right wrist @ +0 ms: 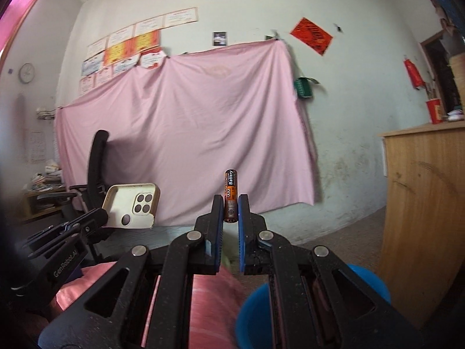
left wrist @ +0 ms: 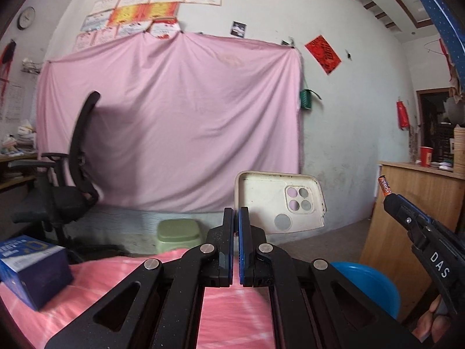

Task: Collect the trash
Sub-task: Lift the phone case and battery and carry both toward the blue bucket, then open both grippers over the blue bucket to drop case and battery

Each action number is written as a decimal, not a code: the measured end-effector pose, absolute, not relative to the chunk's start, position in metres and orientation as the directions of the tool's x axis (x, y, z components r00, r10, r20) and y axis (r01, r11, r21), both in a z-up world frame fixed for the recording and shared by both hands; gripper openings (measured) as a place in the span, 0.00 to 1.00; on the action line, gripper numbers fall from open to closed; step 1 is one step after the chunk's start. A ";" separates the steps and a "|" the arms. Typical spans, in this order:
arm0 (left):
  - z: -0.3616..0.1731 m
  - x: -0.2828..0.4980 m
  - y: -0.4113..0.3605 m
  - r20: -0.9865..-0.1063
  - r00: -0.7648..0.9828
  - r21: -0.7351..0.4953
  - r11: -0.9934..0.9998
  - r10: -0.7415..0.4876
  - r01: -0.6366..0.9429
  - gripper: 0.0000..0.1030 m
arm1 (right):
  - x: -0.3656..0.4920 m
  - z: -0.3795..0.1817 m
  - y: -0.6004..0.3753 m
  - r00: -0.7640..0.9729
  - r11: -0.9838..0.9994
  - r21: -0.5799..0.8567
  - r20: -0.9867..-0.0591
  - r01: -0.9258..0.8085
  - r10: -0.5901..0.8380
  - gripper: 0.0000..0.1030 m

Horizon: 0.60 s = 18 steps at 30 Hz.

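A: Where is the orange-and-black cylindrical AAA battery point(right wrist: 230, 196) seen, which way?

B: Frame centre in the right wrist view, pinched low on its body by the right gripper point(right wrist: 230, 208). Long axis upright, most of it sticking up above the fingertips.

A: Left gripper point(left wrist: 236, 218)?

B: Clamped on a cream-white plastic phone case point(left wrist: 279, 202), held by its left edge. Long axis laid sideways toward frame right, hollow inside faced to the camera, camera cutouts at its right half.

A: Below?

B: A blue round plastic bin point(left wrist: 367, 283) is seen lower right, a pink striped cloth point(left wrist: 96, 283) lower left, with a blue cardboard box point(left wrist: 32, 270) on it.
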<state>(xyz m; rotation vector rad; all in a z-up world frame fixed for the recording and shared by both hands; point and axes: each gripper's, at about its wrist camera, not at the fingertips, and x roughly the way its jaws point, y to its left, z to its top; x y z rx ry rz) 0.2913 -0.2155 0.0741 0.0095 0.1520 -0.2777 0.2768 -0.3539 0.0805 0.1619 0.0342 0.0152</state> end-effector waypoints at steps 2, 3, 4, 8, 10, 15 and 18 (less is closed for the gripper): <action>0.070 0.296 -0.233 -0.189 0.931 -0.022 0.949 -0.314 0.315 0.01 | 0.276 0.076 -0.370 0.998 0.985 0.172 -0.059 0.035 -0.025 0.24; 0.068 0.300 -0.243 -0.218 0.916 -0.026 0.940 -0.336 0.339 0.01 | 0.277 0.073 -0.377 0.996 0.983 0.176 -0.077 0.054 -0.041 0.24; 0.067 0.304 -0.251 -0.247 0.902 -0.029 0.933 -0.355 0.359 0.01 | 0.279 0.069 -0.385 0.993 0.981 0.183 -0.103 0.070 -0.052 0.24; 0.052 0.323 -0.290 -0.405 0.818 -0.037 0.902 -0.408 0.431 0.01 | 0.291 0.049 -0.412 0.969 0.965 0.225 -0.232 0.134 -0.081 0.24; 0.045 0.333 -0.302 -0.479 0.774 -0.050 0.893 -0.415 0.448 0.01 | 0.298 0.039 -0.426 0.951 0.951 0.257 -0.295 0.170 -0.090 0.24; 0.028 0.347 -0.321 -0.587 0.691 -0.079 0.879 -0.423 0.470 0.01 | 0.308 0.016 -0.447 0.919 0.923 0.318 -0.385 0.216 -0.083 0.24; 0.021 0.352 -0.329 -0.621 0.658 -0.087 0.871 -0.426 0.483 0.01 | 0.310 0.009 -0.453 0.905 0.916 0.326 -0.418 0.234 -0.082 0.24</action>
